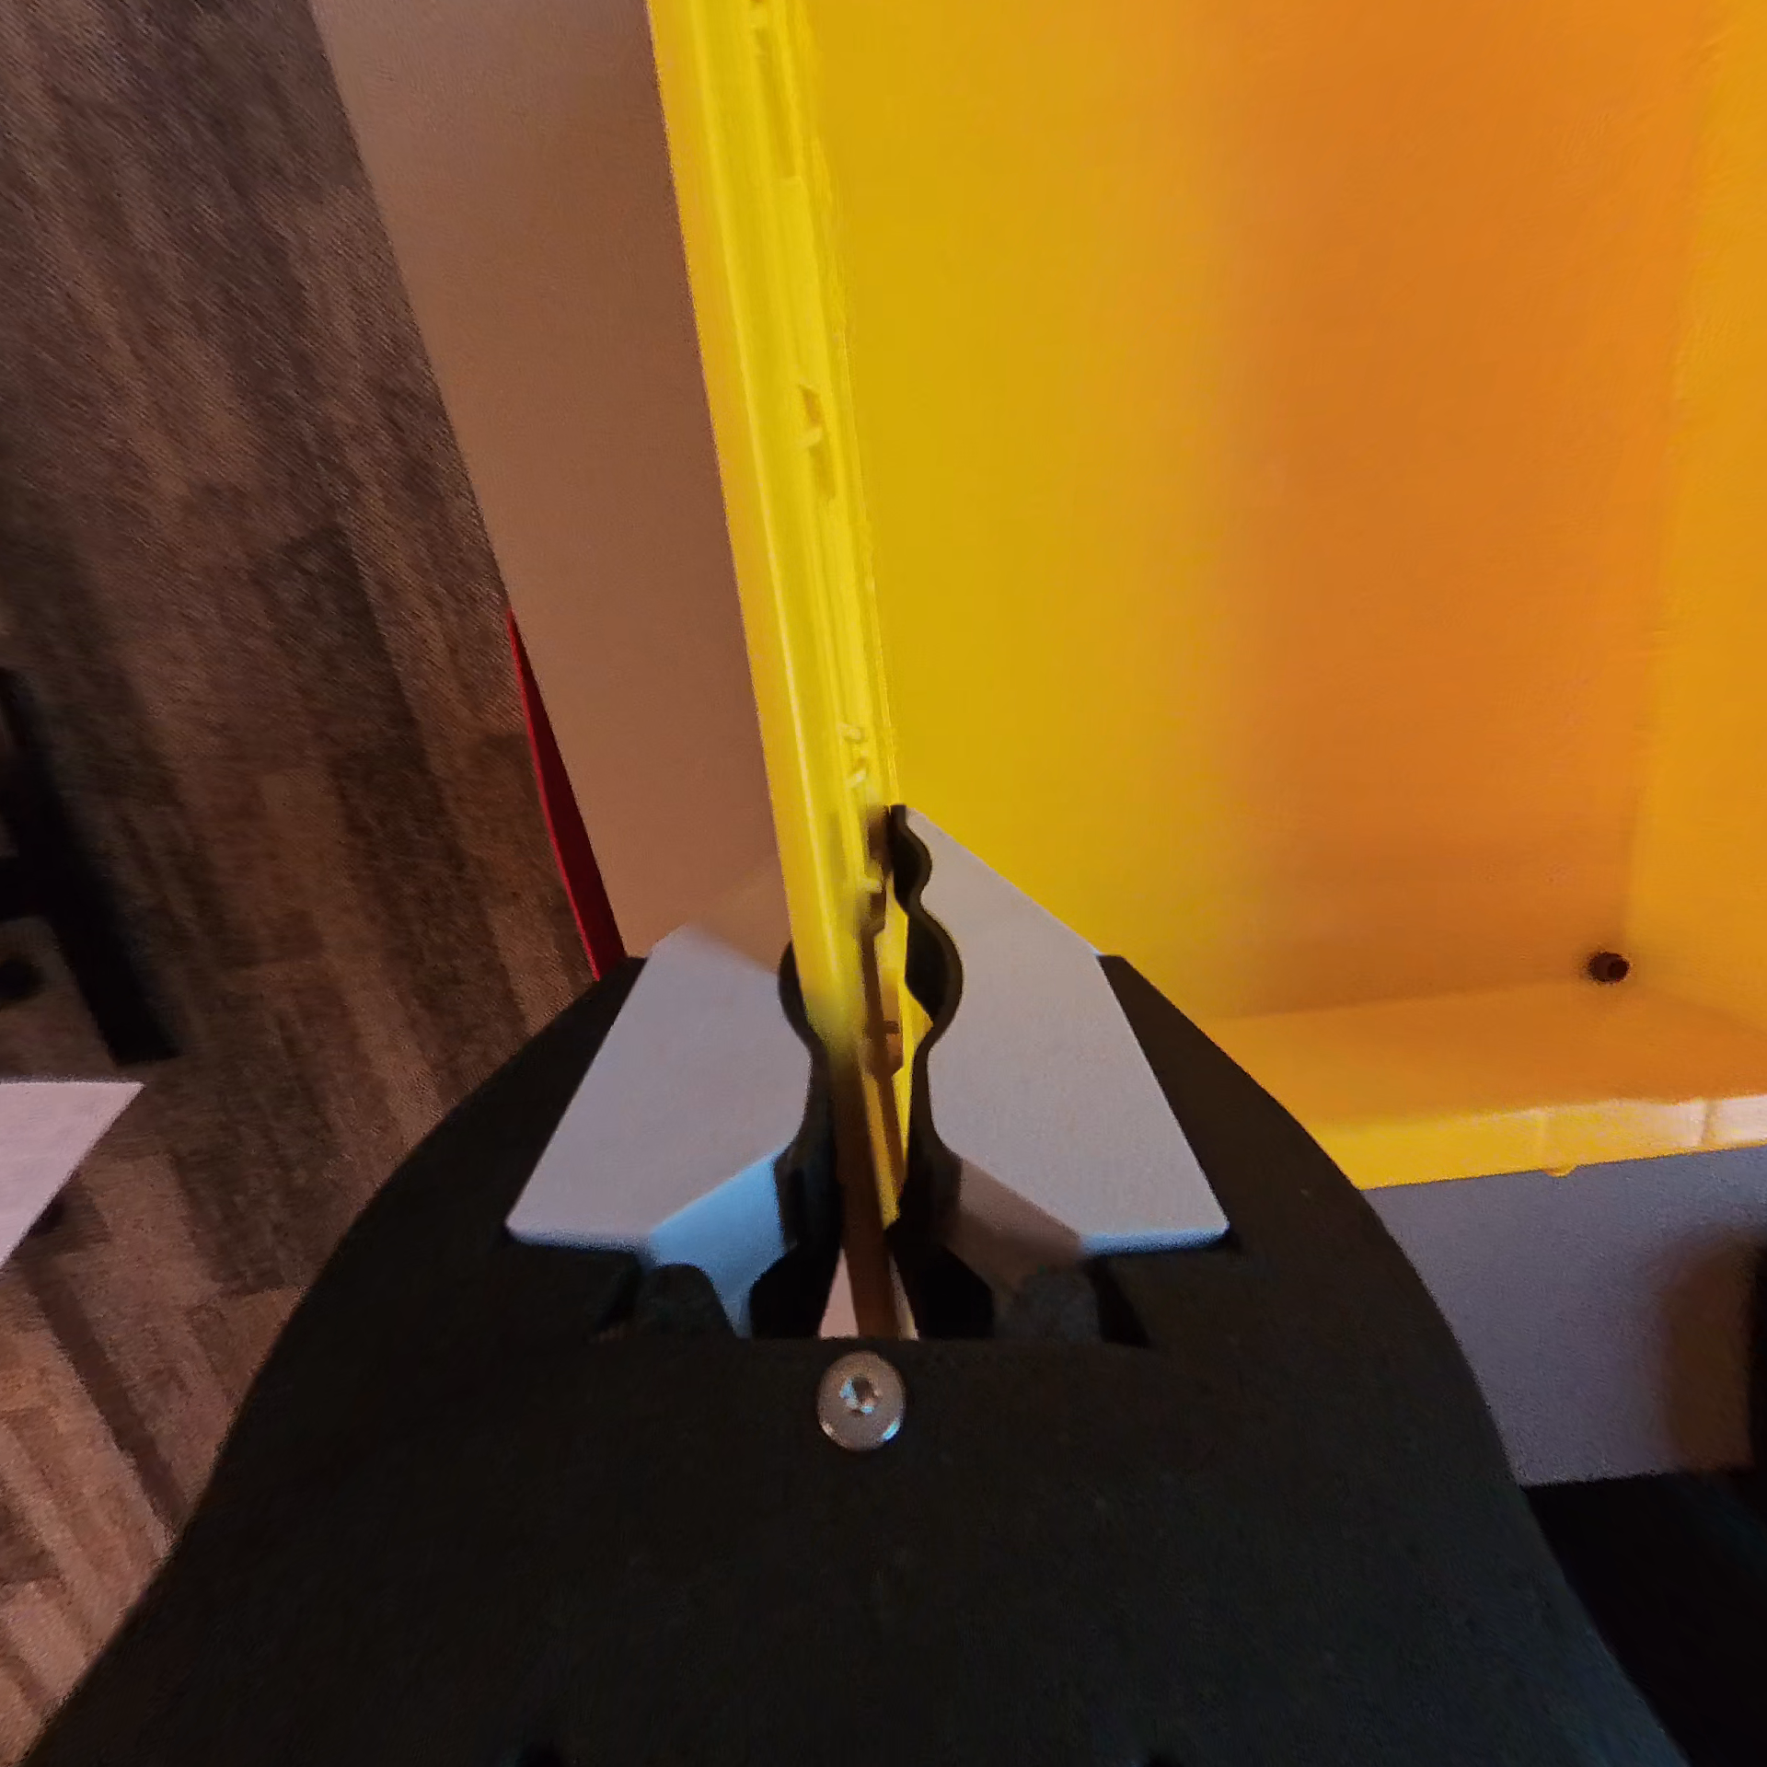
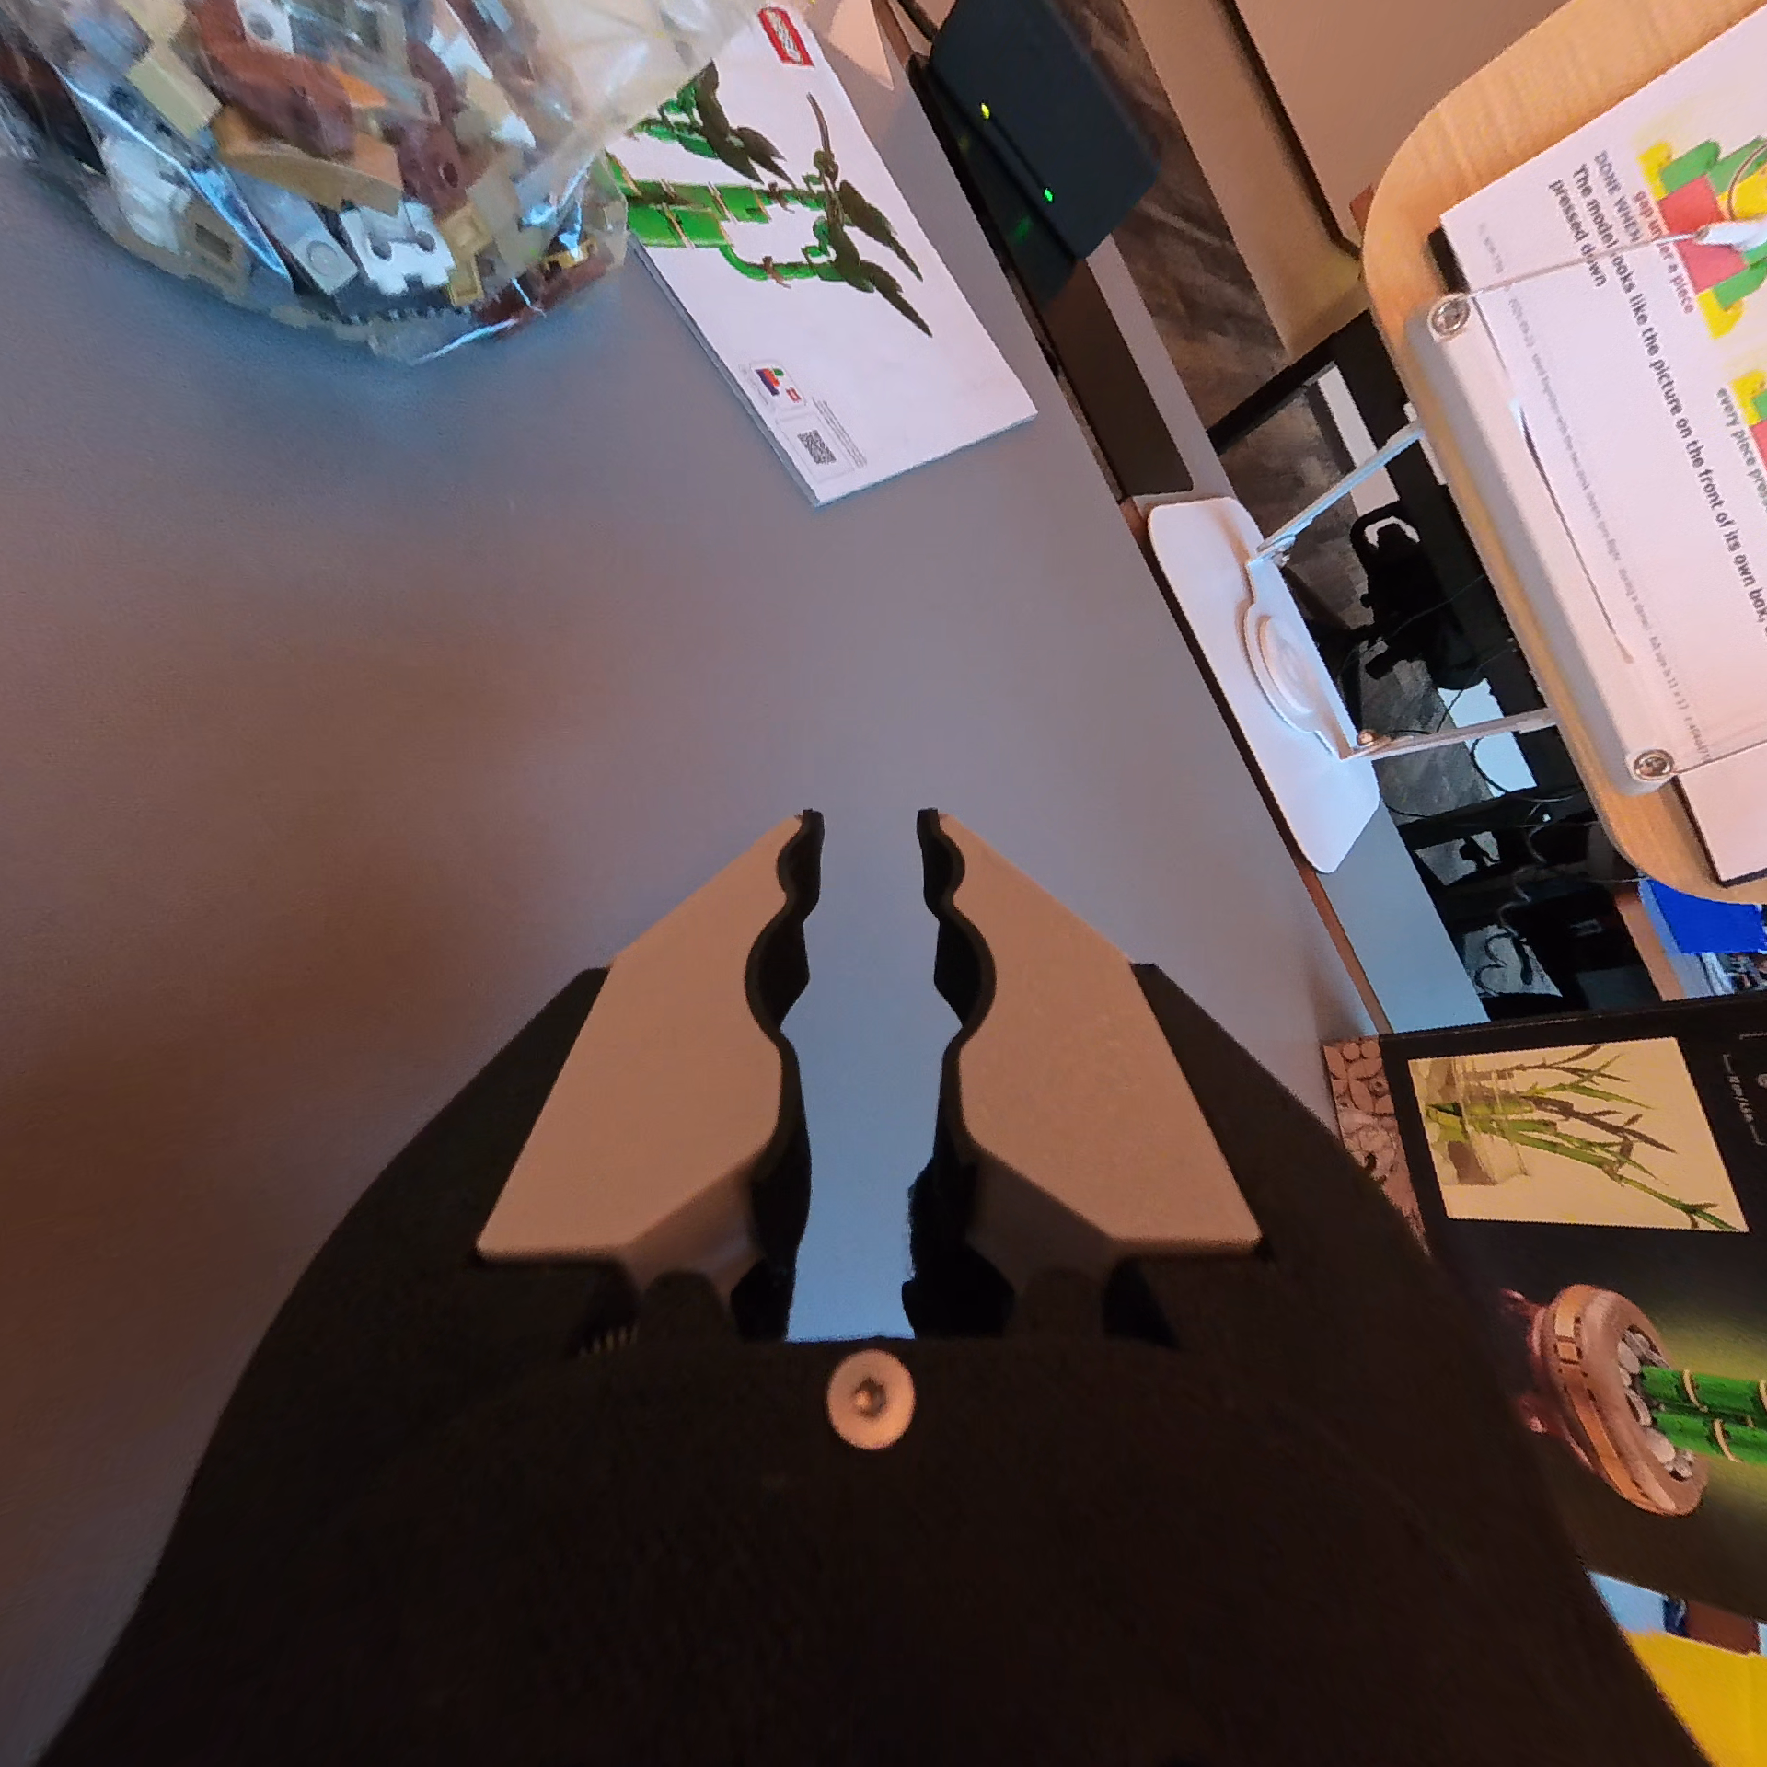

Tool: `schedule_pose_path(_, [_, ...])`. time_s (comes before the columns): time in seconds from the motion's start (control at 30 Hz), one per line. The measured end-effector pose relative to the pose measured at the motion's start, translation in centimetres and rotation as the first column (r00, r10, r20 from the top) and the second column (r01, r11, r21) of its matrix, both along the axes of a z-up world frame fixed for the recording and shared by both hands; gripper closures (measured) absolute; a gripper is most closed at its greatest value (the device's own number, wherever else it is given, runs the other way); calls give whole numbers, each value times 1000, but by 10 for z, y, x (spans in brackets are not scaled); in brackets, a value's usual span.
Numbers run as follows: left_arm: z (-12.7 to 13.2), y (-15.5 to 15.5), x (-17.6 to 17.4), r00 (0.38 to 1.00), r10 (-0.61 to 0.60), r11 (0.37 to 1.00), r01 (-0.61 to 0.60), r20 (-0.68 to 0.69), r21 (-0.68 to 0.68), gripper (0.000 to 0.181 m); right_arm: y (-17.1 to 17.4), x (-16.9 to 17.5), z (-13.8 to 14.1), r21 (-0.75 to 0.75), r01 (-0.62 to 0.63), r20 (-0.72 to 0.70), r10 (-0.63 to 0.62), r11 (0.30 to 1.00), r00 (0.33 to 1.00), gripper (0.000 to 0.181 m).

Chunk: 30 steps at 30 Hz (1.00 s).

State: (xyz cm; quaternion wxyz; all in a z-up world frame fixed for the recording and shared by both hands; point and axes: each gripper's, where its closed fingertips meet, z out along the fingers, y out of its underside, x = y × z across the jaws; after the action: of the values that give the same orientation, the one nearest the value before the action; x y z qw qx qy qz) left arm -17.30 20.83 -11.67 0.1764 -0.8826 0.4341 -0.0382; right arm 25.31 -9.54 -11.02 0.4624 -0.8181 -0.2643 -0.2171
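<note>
In the left wrist view my left gripper [image 1: 865, 861] is shut on the thin side wall [image 1: 765, 382] of a yellow plastic bin, one finger outside and one finger [image 1: 1004, 956] inside it. The bin's bare inside [image 1: 1291, 478] fills the right of that view. In the right wrist view my right gripper [image 2: 868, 818] is open with nothing between its fingers, held over a bare stretch of the grey table [image 2: 478, 669].
A clear bag of mixed bricks [image 2: 287, 143] and a white instruction booklet [image 2: 813, 287] lie at the table's far side. A black box with a plant picture [image 2: 1578, 1243] lies to the right. A white stand [image 2: 1262, 669] holds a sheet on a wooden board [image 2: 1625, 430]. A black device [image 2: 1042, 124] sits at the edge. Some 55 centimeters of space lies between my two pairs of fingers.
</note>
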Motion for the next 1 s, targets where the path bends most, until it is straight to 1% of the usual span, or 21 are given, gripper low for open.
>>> schedule_pose_path(0.1, [22,-2,7,999,-20,994,15,40,113,179,7,-4,15,67,13,-57,-9,998,998,161])
schedule_pose_path(0.17, [39,-6,9,999,-44,980,37,31,197,180,15,-14,38,135,54,-195,-27,989,980,159])
schedule_pose_path(0.2, [45,-8,9,998,-60,971,56,8,232,179,20,-28,52,157,58,-311,-6,986,950,154])
schedule_pose_path(0.23, [49,-11,9,997,-74,961,75,-15,266,179,25,-49,69,178,44,-454,42,983,890,147])
schedule_pose_path(0.27, [53,-13,10,996,-83,952,88,-29,294,179,30,-74,87,200,15,-603,111,980,790,141])
schedule_pose_path(0.3, [57,-15,10,996,-87,944,93,-34,317,179,33,-104,106,222,-45,-734,197,974,650,136])
schedule_pose_path(0.33, [60,-17,10,996,-89,938,93,-28,335,179,36,-131,122,241,-97,-829,257,966,496,131])
schedule_pose_path(0.37, [64,-20,10,996,-89,931,89,-16,355,179,41,-153,131,231,-129,-886,263,964,383,131])
schedule_pose_path(0.4, [67,-23,9,996,-91,922,85,-3,378,179,47,-172,132,209,-169,-908,255,963,333,129])
schedule_pose_path(0.43, [71,-26,8,995,-94,912,81,13,403,179,54,-190,128,178,-199,-909,239,964,341,130])
schedule_pose_path(0.5, [77,-32,5,993,-103,888,70,49,454,179,70,-216,109,96,-198,-880,176,975,440,130])
schedule_pose_path(0.53, [80,-35,3,992,-108,878,64,65,474,179,78,-227,101,67,-187,-867,150,980,475,129])
schedule_pose_path(0.63, [84,-41,-4,988,-112,864,43,109,502,179,104,-240,78,-5,-110,-840,56,994,540,125])
schedule_pose_path(0.77, [89,-47,-16,981,-126,840,27,146,542,180,127,-251,60,-65,-70,-847,-18,995,531,125])
schedule_pose_path(0.83, [91,-50,-20,976,-141,823,24,164,567,179,137,-250,54,-85,-37,-836,-51,996,547,124])
schedule_pose_path(0.9, [92,-51,-28,975,-136,811,9,173,585,179,144,-252,54,-93,-22,-859,-69,995,507,123])
schedule_pose_path(1.0, [90,-51,-38,977,-116,805,-15,181,593,179,153,-262,58,-103,-35,-897,-77,994,434,123])
